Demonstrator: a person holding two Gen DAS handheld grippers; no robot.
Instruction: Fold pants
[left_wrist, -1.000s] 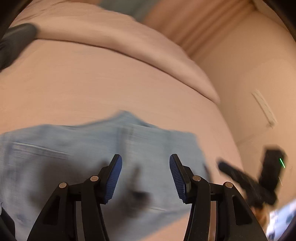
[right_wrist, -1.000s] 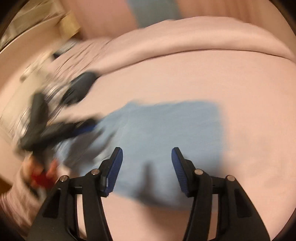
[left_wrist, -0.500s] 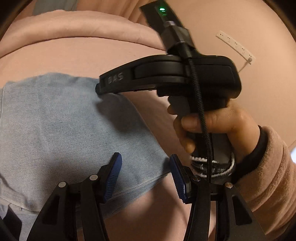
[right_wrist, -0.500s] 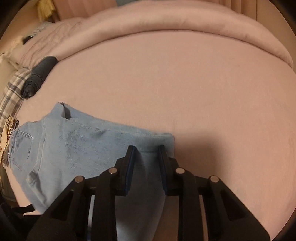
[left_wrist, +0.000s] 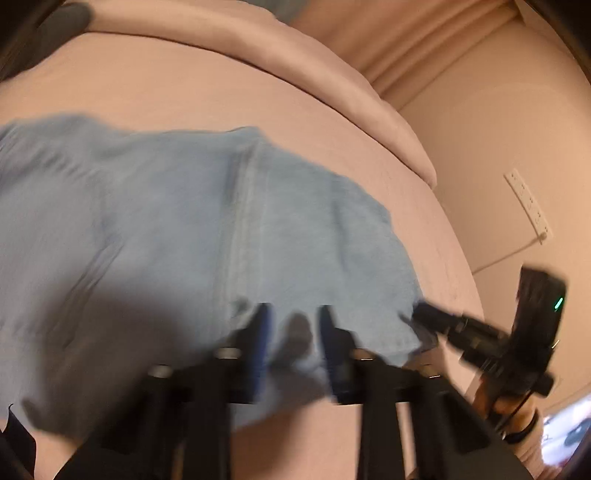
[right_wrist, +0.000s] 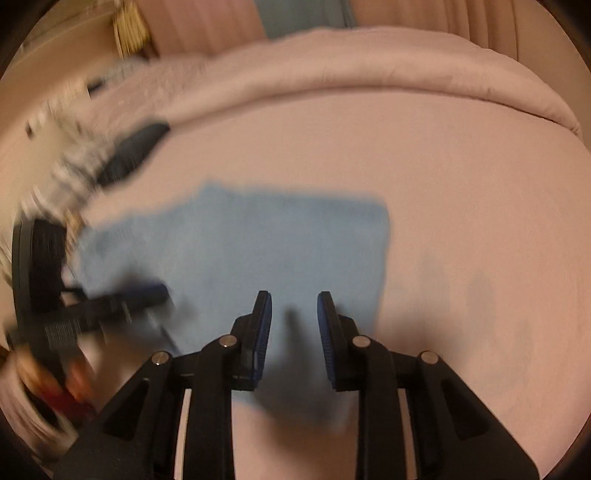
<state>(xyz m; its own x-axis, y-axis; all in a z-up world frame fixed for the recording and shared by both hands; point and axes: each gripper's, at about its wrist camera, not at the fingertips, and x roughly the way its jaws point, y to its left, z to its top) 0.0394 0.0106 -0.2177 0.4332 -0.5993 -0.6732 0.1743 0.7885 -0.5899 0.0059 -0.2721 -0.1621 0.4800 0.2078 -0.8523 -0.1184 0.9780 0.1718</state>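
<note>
Although both views are smeared by motion, the pale blue pants (left_wrist: 229, 236) can be made out lying on the pink bed (right_wrist: 461, 192), already doubled into a compact, roughly rectangular bundle with one straight edge toward the right of the right wrist view. The left gripper (left_wrist: 293, 339) has its jaws drawn in to a narrow gap, having just been closing, with the near hem of the denim running between the pads; whether they press on the cloth cannot be told through the blur. The right gripper (right_wrist: 294, 325) has likewise just been narrowing and holds a small gap over the near edge of the pants — cloth lies under and between the fingers, but a firm pinch is not confirmed.

Assessment: at least one fold appears complete. Both claws are placed at the near hem, so a further fold — likely carrying that edge across — seems to remain, along with final smoothing.
</note>
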